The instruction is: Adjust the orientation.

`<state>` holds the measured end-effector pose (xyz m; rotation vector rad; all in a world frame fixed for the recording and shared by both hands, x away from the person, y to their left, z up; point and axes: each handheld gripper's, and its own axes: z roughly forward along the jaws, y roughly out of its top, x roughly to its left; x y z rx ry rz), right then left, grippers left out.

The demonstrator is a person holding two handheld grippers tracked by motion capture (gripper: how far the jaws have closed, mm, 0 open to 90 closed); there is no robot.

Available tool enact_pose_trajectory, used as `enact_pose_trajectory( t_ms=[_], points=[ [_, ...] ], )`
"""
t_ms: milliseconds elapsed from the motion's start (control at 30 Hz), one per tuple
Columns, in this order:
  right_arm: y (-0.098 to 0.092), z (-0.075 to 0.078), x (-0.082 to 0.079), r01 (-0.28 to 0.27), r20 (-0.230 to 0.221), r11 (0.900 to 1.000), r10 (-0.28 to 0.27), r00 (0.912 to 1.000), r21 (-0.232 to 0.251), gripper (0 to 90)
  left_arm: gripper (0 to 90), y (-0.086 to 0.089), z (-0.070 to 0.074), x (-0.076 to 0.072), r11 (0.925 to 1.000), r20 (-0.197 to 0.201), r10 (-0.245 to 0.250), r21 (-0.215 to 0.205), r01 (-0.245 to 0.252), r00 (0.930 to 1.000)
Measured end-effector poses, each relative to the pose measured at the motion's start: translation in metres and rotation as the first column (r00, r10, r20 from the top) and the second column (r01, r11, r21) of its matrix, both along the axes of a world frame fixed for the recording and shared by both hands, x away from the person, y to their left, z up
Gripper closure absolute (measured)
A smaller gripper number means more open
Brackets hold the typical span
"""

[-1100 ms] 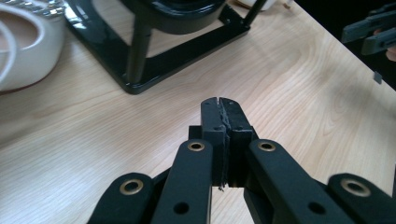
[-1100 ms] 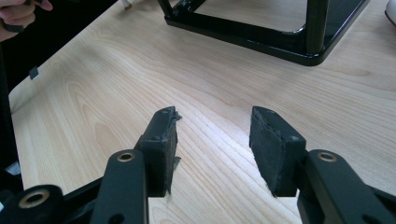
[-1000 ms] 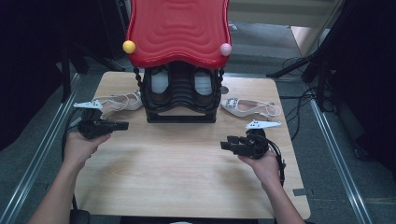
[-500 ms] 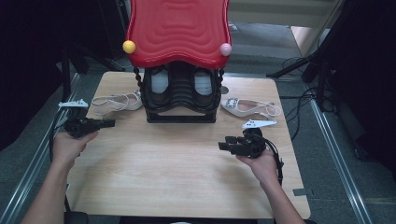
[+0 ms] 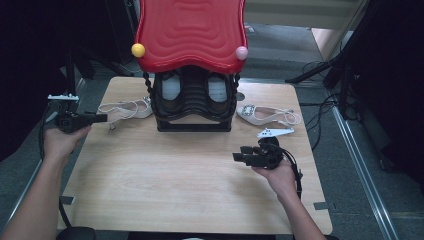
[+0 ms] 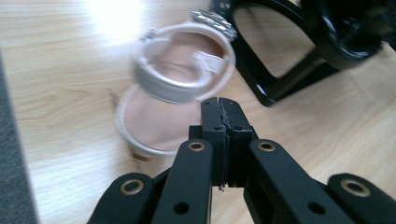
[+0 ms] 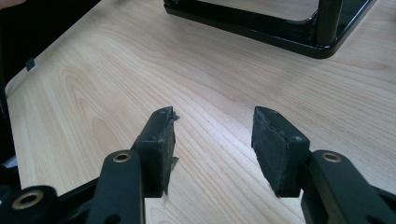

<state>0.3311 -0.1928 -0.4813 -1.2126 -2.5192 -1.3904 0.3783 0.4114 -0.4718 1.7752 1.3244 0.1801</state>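
A pale wooden table (image 5: 200,185) stands in a dim room with dark stands and cables on the floor around it; at its far edge sits a black shoe rack (image 5: 194,102) under a wavy red top (image 5: 190,32) with a yellow and a pink knob. From the high view, one white strappy sandal (image 5: 126,108) lies left of the rack, its long axis running across the table, and a second sandal (image 5: 267,115) lies right of it. The left gripper (image 5: 100,118) hovers at the table's left edge, pointing at the left sandal and just short of its heel end, so this hand is the nearer one; the right gripper (image 5: 239,156) rests well apart, mid-table. In the left gripper view, the left gripper (image 6: 219,105) has its jaws pressed together on nothing, with the sandal (image 6: 177,88) directly ahead, ankle strap towards the tips. In the right gripper view, the right gripper (image 7: 212,128) has its jaws standing apart over bare wood. No writing or brand is readable anywhere.
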Motion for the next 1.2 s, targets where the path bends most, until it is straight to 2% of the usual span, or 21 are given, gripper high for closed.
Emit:
enact_pose_trajectory(
  t_ms=[100,133,267,300,400,533,600,733,867,1000,1100,1200],
  points=[
    [0.001,0.000,0.000,0.001,0.000,1.000,-0.001,1.0000,-0.001,50.7,90.0,0.009,-0.003,0.007,0.9998,-0.004,0.015,-0.010,-0.015,0.9999],
    [0.001,0.000,0.000,0.002,0.000,1.000,-0.002,1.0000,-0.002,50.5,90.0,0.013,-0.004,0.008,0.9995,0.002,0.033,0.003,-0.033,0.9995],
    [0.001,-0.001,0.000,-0.004,0.007,1.000,0.004,1.0000,-0.014,50.7,90.0,0.021,-0.008,0.015,0.9962,-0.022,0.070,0.054,-0.069,0.9973],
    [0.001,-0.001,0.000,-0.007,0.005,1.000,0.007,1.0000,-0.016,50.6,90.0,0.023,-0.010,0.015,0.9952,-0.017,0.085,0.049,-0.084,0.9962],
    [0.002,-0.001,-0.001,-0.012,0.010,1.000,0.012,0.9999,-0.020,50.9,90.0,0.030,-0.015,0.019,0.9929,-0.037,0.113,0.039,-0.112,0.9929],
    [0.003,-0.002,-0.001,-0.013,0.004,1.000,0.013,0.9999,-0.020,51.0,90.0,0.029,-0.024,0.026,0.9902,-0.067,0.137,0.035,-0.135,0.9883],
    [0.003,-0.002,-0.001,-0.016,0.001,1.000,0.016,0.9999,-0.019,51.0,90.0,0.028,-0.025,0.027,0.9897,-0.072,0.140,0.041,-0.137,0.9875],
    [0.003,-0.003,-0.002,-0.019,0.002,1.000,0.019,0.9998,-0.024,51.2,90.0,0.028,-0.026,0.026,0.9909,-0.077,0.133,0.029,-0.132,0.9881],
    [0.003,-0.003,-0.001,-0.017,0.003,1.000,0.017,0.9999,-0.021,50.9,90.0,0.023,-0.028,0.024,0.9955,-0.097,0.094,0.020,-0.092,0.9909],
    [0.004,-0.004,-0.001,-0.016,0.000,0.999,0.016,0.9999,-0.028,51.0,90.0,0.013,-0.026,0.020,0.9967,-0.072,0.081,0.017,-0.080,0.9941],
    [0.004,-0.004,-0.001,-0.015,0.000,1.000,0.015,0.9999,-0.028,51.0,90.0,0.004,-0.024,0.018,0.9983,-0.074,0.059,0.009,-0.058,0.9956],
    [0.004,-0.004,-0.001,-0.013,0.010,1.000,0.013,0.9999,-0.023,50.9,90.0,-0.005,-0.022,0.016,0.9980,-0.064,0.062,0.001,-0.062,0.9960]
  ],
)
